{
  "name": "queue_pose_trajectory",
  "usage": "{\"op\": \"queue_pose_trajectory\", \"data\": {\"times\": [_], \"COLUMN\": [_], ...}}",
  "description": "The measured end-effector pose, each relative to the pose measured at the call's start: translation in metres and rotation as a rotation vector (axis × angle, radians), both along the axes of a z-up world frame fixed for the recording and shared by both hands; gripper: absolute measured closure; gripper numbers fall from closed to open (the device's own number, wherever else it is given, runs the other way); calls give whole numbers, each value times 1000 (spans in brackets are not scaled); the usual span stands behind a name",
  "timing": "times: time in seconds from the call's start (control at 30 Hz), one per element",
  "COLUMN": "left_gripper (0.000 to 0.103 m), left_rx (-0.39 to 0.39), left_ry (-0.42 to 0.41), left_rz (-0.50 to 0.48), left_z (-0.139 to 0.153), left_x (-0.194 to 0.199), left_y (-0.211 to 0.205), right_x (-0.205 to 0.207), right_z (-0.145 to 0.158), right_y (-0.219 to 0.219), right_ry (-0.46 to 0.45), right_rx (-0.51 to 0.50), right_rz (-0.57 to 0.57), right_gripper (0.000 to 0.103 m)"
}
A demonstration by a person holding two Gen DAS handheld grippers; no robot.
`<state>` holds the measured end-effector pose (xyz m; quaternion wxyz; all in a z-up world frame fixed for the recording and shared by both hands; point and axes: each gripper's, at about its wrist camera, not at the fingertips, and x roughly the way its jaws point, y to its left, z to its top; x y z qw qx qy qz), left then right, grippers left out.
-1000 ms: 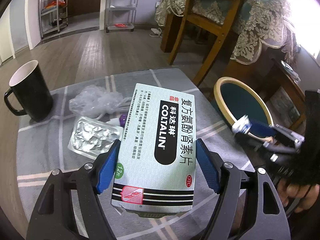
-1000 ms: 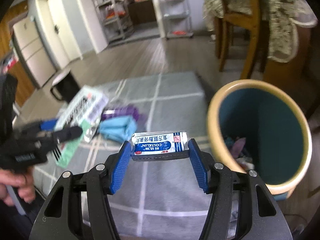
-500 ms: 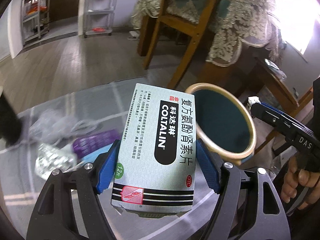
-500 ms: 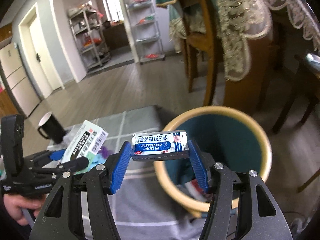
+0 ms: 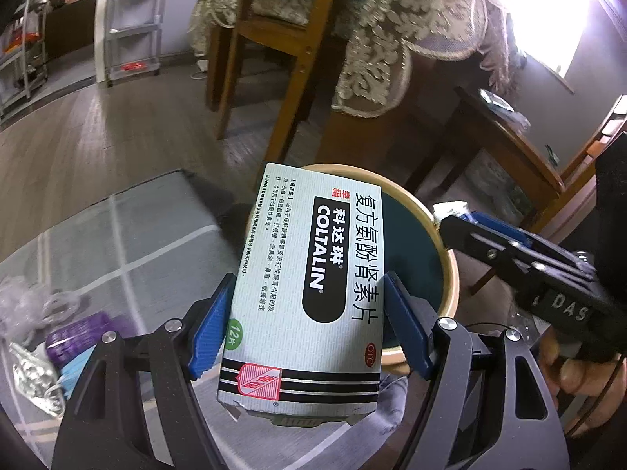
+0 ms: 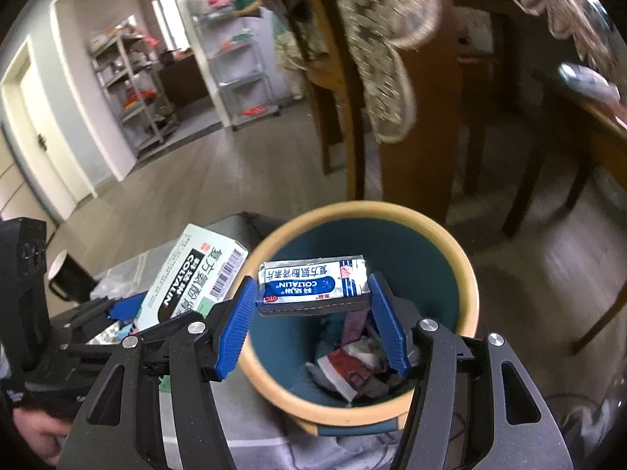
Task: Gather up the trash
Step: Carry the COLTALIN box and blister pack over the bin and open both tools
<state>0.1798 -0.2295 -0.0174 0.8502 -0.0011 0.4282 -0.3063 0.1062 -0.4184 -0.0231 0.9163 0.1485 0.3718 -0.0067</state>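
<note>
My left gripper (image 5: 309,321) is shut on a pale green COLTALIN medicine box (image 5: 313,274), held at the left rim of the teal bin with a tan rim (image 5: 450,274). The box also shows in the right wrist view (image 6: 196,274). My right gripper (image 6: 313,313) is shut on a small silver-blue COLTALIN sachet (image 6: 313,282), held above the open bin (image 6: 466,274), which has crumpled trash (image 6: 352,364) at the bottom. The right gripper shows at the right of the left wrist view (image 5: 509,250).
A low table with a grey checked cloth (image 5: 149,243) carries a purple item (image 5: 78,333), a blue mask (image 5: 76,374), a foil blister (image 5: 33,380) and clear plastic wrap (image 5: 23,301). A black mug (image 6: 68,278) stands further left. Wooden chairs (image 5: 290,51) and a lace-covered table stand behind the bin.
Both grippers have swung right, away from the table and toward the bin. The sachet now hangs over the bin opening and the box is at its rim. Both grips are unchanged.
</note>
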Motion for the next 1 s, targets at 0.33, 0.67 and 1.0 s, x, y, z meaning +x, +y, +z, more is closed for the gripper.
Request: {"op": "queue_pose_trajectory", "data": {"times": [0.33,0.67,1.0], "left_gripper": [30,30,28], "left_rx": [23,19,44], "left_ry": [61,80,105], "left_rz": [-15,-8,-12], "left_z": [-21,-17,-28], "left_x": [26,56,55], "left_y": [-32,-52,-55], "right_x": [3,1,6], "right_z": [-24,-28,-35], "right_y": [-21,-34,-41], "right_ry": [59,66,87], "right_rx": [94,128,165], "right_rz": [-80,-136,-163], "right_gripper": [42,43,41]}}
